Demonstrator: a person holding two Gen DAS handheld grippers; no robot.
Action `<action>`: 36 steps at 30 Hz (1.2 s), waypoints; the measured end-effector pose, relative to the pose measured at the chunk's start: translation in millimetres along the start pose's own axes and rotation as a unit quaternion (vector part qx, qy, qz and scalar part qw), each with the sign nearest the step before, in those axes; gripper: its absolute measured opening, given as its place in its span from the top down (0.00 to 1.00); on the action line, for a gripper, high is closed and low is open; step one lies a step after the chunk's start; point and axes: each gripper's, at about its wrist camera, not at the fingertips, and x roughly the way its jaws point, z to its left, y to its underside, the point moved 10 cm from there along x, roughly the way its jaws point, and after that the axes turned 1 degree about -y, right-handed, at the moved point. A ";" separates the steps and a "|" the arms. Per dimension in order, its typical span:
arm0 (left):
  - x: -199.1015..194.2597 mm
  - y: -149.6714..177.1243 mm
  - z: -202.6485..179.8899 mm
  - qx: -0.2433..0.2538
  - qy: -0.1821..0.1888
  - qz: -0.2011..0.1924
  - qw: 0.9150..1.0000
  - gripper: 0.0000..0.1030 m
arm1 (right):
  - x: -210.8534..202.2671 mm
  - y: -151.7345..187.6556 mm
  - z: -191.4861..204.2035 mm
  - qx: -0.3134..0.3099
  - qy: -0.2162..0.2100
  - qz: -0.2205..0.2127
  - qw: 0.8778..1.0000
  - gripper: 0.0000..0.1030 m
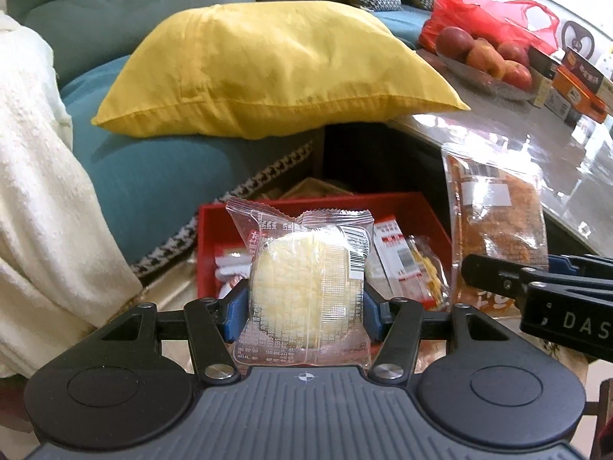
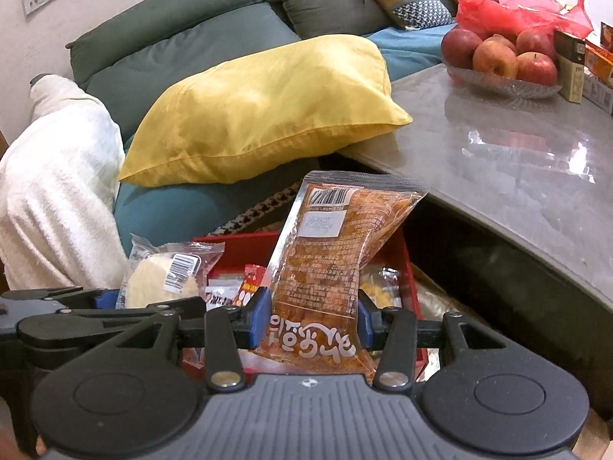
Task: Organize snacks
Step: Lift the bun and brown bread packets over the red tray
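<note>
Both grippers tilt downward side by side: the left gripper (image 1: 305,308) clamped on a packet, the right gripper (image 2: 311,320) likewise.

A bin (image 2: 410,264) sits between sofa (image 2: 184,53) and table (image 2: 517,161), a pillow (image 2: 260,115) behind it.

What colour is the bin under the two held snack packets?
Red. The bin shows best in the left wrist view, behind the packets.

Only "DAS" reads clearly, in pale letters on the right tool (image 1: 494,280); packet print is illegible.
</note>
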 end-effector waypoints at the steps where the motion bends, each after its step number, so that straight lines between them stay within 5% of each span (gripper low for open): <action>1: 0.9 -1.4 0.3 0.001 -0.002 -0.001 1.000 0.37 | 0.9 -1.5 -0.4 -0.001 0.001 0.000 1.000 0.59; 36: 18.5 -24.3 3.8 -0.007 -0.017 -0.005 1.000 0.37 | 17.3 -27.4 -1.7 -0.005 0.003 -0.013 1.000 0.59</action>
